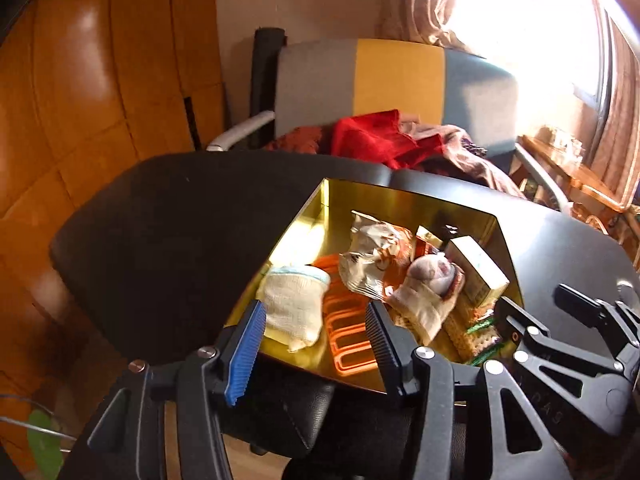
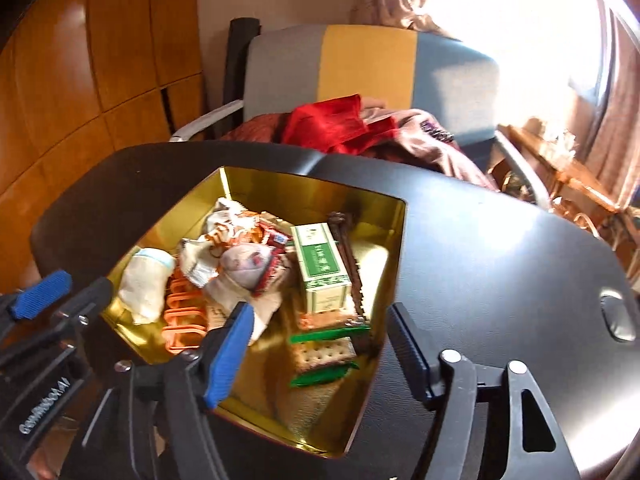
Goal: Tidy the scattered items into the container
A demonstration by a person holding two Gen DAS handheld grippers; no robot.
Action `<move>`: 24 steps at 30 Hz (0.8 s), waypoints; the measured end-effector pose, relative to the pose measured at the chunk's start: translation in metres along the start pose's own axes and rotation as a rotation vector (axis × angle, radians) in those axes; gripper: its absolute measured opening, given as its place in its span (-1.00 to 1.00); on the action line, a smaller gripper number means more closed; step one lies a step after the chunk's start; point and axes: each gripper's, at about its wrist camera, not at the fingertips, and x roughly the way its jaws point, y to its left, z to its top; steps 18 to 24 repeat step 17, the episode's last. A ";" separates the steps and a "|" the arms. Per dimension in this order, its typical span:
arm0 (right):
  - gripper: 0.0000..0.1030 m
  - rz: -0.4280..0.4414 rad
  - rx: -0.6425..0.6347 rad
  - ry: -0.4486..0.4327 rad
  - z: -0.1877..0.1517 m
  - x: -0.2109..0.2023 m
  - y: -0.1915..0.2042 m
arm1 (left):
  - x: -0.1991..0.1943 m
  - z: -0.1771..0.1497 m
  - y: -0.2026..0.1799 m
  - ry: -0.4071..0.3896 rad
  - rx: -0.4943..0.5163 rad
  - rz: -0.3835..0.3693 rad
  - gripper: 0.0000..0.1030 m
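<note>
A gold tin (image 1: 404, 194) (image 2: 316, 184) sits open on the black table (image 1: 180, 220) (image 2: 500, 260). Inside lie a white cloth pouch (image 1: 294, 308) (image 2: 144, 284), an orange plastic piece (image 1: 348, 332) (image 2: 182, 320), a crumpled wrapper (image 1: 372, 256) (image 2: 224, 236), a cloth bundle (image 1: 428, 284) (image 2: 244, 276), a green-and-white box (image 1: 476, 272) (image 2: 322, 268) and a cracker pack (image 1: 476, 332) (image 2: 324, 354). My left gripper (image 1: 314, 344) (image 2: 68, 292) hovers open over the tin's near left corner. My right gripper (image 2: 318, 350) (image 1: 540, 304) hovers open over its near right part. Neither holds anything.
Behind the table stands a grey, yellow and blue chair (image 1: 400, 76) (image 2: 368, 64) piled with red cloth (image 1: 372, 140) (image 2: 328, 120) and brown fabric. An oval recess (image 2: 618, 318) marks the table's right end. Wooden panels rise on the left, and a bright curtained window is on the right.
</note>
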 end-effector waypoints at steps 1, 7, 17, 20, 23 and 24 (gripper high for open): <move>0.40 -0.007 0.000 -0.002 0.000 -0.001 -0.001 | -0.001 0.000 0.000 -0.001 0.000 0.011 0.03; 0.47 0.016 -0.008 -0.013 -0.002 -0.006 0.002 | -0.008 0.001 -0.002 -0.004 0.001 0.069 0.02; 0.54 0.026 -0.026 -0.025 -0.002 -0.010 0.009 | -0.009 0.002 -0.003 0.002 0.004 0.064 0.00; 0.54 0.026 -0.026 -0.025 -0.002 -0.010 0.009 | -0.009 0.002 -0.003 0.002 0.004 0.064 0.00; 0.54 0.026 -0.026 -0.025 -0.002 -0.010 0.009 | -0.009 0.002 -0.003 0.002 0.004 0.064 0.00; 0.54 0.026 -0.026 -0.025 -0.002 -0.010 0.009 | -0.009 0.002 -0.003 0.002 0.004 0.064 0.00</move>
